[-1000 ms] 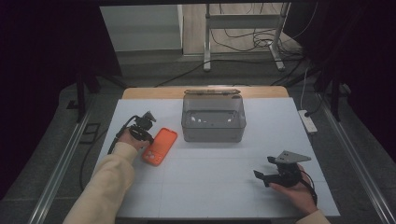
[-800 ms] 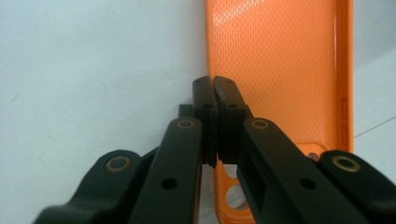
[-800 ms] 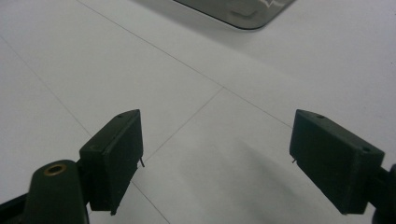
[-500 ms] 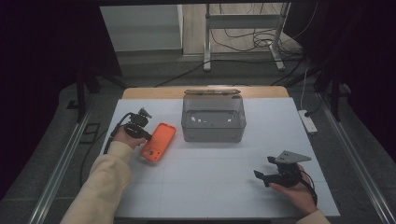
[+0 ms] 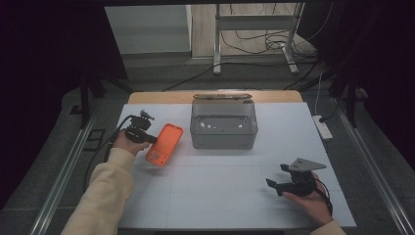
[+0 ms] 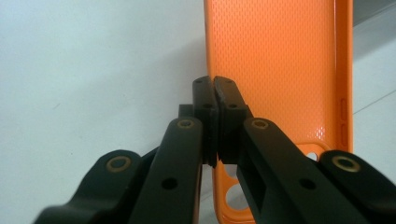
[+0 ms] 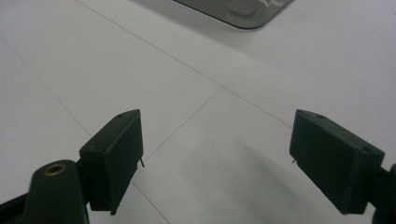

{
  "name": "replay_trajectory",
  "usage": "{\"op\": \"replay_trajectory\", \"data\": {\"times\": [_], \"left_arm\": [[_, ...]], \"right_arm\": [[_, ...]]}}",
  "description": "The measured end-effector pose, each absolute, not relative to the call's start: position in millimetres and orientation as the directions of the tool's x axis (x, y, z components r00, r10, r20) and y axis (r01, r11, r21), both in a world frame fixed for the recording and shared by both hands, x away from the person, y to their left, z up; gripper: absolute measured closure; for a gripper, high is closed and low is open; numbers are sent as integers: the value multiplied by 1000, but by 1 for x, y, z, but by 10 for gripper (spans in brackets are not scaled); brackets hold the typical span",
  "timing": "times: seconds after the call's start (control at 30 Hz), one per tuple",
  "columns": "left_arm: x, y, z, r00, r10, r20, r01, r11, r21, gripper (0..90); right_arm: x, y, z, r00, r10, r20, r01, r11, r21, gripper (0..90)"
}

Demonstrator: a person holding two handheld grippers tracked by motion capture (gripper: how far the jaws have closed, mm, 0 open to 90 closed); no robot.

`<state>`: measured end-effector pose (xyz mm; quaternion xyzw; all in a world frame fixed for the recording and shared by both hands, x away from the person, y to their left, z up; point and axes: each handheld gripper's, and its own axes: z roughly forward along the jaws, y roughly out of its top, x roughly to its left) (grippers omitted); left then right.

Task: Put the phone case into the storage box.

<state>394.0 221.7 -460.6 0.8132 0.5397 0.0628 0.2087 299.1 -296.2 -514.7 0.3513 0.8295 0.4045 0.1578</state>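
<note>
High view puts my left gripper pinching the orange phone case at its nine-o'clock edge, tilted off the table, still outside the clear bin, right gripper spread, idle.

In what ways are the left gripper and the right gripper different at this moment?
The left gripper has its jaws shut on the edge of the orange phone case; the right gripper has its jaws wide open with nothing between them. The left gripper is beside the clear box; the right one is nearer the table's front edge. Both are black and hand-held.
</note>
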Motion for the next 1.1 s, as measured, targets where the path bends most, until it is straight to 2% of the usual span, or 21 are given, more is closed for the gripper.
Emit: {"op": "replay_trajectory", "data": {"times": [1.1], "left_arm": [[366,223,-429,496,857,-137,768,-360,530,884]], "right_arm": [[299,-296,-515,-705,709,28,454,420,786,177]]}}
